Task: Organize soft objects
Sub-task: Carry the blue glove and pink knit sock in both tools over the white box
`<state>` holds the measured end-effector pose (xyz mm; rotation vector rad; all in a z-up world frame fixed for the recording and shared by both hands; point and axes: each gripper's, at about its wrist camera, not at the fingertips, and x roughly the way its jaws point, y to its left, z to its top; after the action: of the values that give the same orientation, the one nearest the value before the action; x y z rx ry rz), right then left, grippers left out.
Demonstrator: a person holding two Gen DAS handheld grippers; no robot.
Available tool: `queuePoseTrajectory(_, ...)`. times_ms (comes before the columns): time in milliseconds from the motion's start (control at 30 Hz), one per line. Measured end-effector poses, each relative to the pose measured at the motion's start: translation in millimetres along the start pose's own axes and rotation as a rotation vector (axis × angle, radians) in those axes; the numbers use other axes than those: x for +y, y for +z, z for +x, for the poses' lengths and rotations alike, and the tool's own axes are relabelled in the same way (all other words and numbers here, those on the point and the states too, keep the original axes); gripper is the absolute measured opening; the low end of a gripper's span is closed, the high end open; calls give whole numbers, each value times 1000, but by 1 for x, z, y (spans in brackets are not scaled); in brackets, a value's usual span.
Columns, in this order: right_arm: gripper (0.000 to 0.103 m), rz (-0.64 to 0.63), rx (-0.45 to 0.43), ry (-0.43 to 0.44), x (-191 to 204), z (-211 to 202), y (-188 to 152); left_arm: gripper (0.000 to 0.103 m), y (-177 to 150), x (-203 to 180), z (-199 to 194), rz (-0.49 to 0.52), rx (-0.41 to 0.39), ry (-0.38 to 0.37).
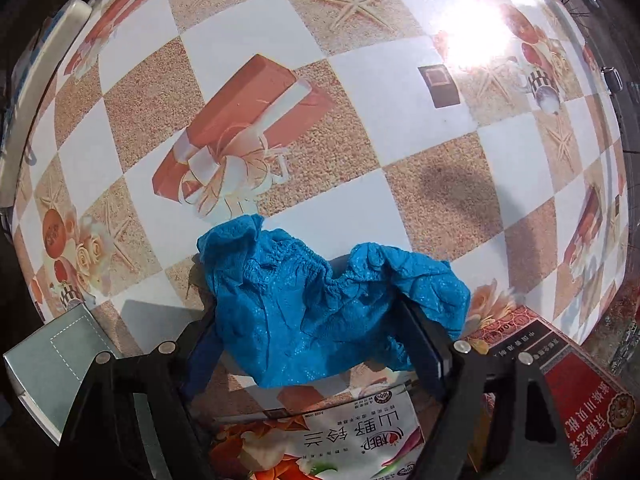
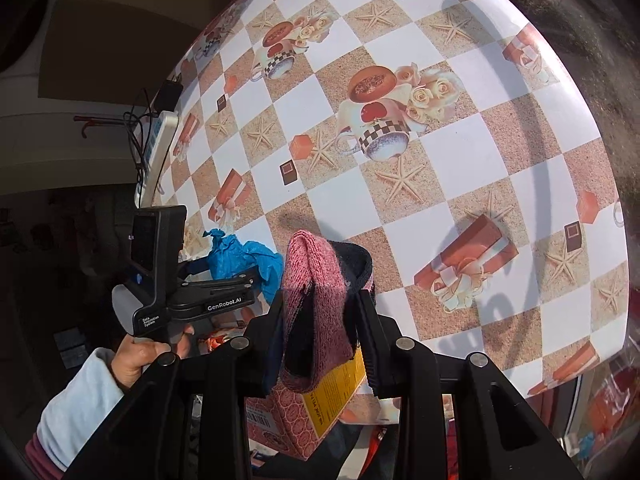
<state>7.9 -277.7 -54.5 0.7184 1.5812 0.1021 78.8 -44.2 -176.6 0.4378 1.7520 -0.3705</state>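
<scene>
Bright daylight; a blown-out white glare patch [image 1: 476, 46] washes the checkered tablecloth [image 1: 360, 92] at upper right in the left wrist view. Hard dark shadows [image 2: 536, 184] cross the cloth in the right wrist view. Fisheye bending curves the edges; corners fall black, focus sharp centrally

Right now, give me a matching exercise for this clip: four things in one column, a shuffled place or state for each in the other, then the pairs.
Things:
1. blue shoe cover
2. pink sock
3. snack bag
4. power strip

Place or state:
A. lying flat under the left gripper
B. at the table's far left edge, with cables
C. hanging in the right gripper jaws
D. crumpled, held in the left gripper's jaws

Pairs: 1-D, 2-C, 3-A, 4-B
</scene>
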Motion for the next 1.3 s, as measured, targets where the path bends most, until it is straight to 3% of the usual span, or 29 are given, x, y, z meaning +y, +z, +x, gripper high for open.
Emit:
queuePoseTrajectory(33,35,-3,-5,-7,0,0,-2,47,-2,-3,0,3,1,-19)
queuePoseTrajectory(67,35,-6,-13,-13,0,-1,-3,41,-6,-9,-1,1,-8,-24)
queuePoseTrajectory(100,35,-9,-22,-20,-1,-2,-5,21,-8,-13,-4,6,-21,-13)
queuePoseTrajectory(133,35,-11,-29,-27,-1,-4,-7,14,-9,-17,-7,13,-35,-3)
queuePoseTrajectory(333,35,-20,-105,-100,-6,-15,-19,14,-24,-33,-60,33,-218,14)
queuePoseTrajectory(500,35,-12,-135,-140,-12,-22,-28,14,-36,-47,-98,60,-323,13)
queuePoseTrajectory(600,35,-6,-151,-152,-15,-26,-33,14,-8,-61,-120,77,-351,9)
queuePoseTrajectory(833,35,10,-184,-175,-21,-36,-46,14,-12,-99,-147,151,-415,4)
queuePoseTrajectory(1300,35,58,-252,-227,-34,-59,-85,14,-71,-175,-190,398,-495,-47)
